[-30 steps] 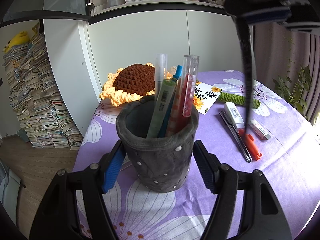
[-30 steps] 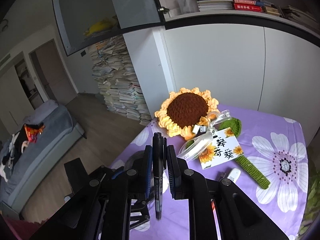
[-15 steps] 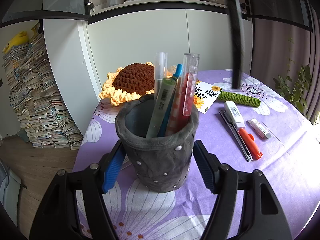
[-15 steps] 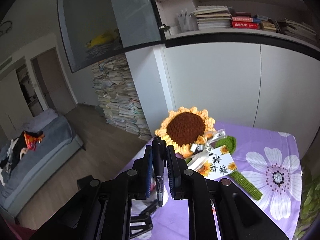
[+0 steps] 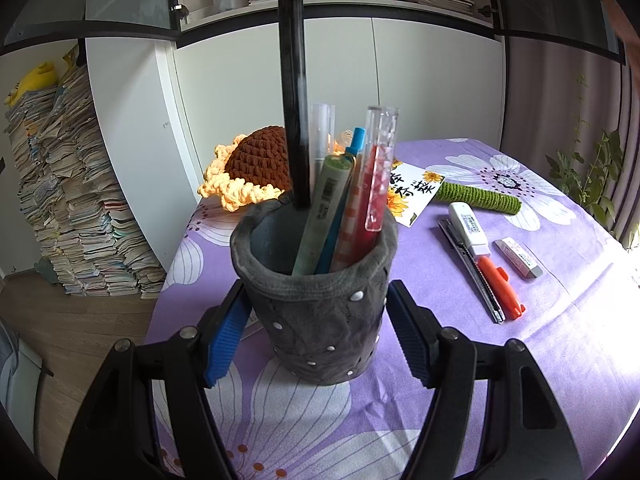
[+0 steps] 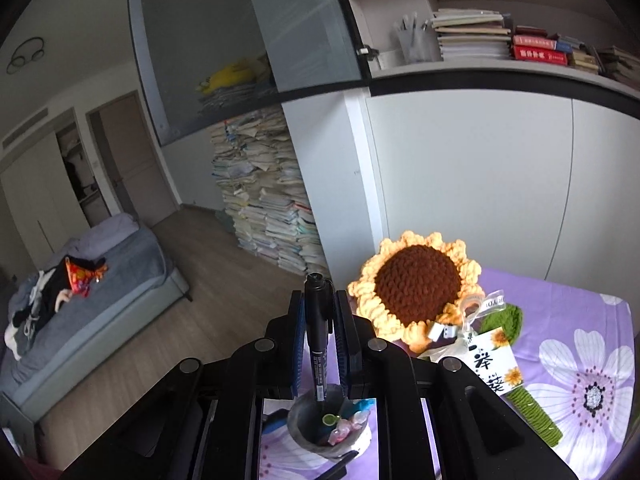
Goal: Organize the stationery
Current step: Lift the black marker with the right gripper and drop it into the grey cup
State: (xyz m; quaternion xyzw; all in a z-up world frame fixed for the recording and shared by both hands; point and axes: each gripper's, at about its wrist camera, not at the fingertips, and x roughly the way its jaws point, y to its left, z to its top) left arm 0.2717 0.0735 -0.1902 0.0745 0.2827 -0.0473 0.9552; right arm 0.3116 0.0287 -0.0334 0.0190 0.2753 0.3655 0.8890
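Observation:
A grey felt pen holder (image 5: 320, 316) stands on the purple flowered tablecloth (image 5: 520, 360). My left gripper (image 5: 315, 290) is shut on it, a blue pad against each side. Inside lean a green pen (image 5: 324, 208), a blue pen (image 5: 356, 144) and a clear tube with red filling (image 5: 378, 184). My right gripper (image 6: 320, 300) is shut on a black marker (image 6: 319, 332), held upright. In the left wrist view the black marker (image 5: 294, 100) comes down from above, and its tip hangs at the holder's back rim. From above, the holder (image 6: 304, 420) sits just under that tip.
Right of the holder lie a white stapler (image 5: 468, 224), a box cutter (image 5: 472, 276), an orange marker (image 5: 500, 288) and an eraser (image 5: 518, 258). A crochet sunflower (image 5: 256, 160) with a card (image 5: 412, 192) lies behind. The table's edge drops off left, with stacked books (image 5: 68, 200) beyond.
The right gripper has carried the black marker leftward and up, from over the stapler to above the holder's mouth. The left gripper and holder have not moved.

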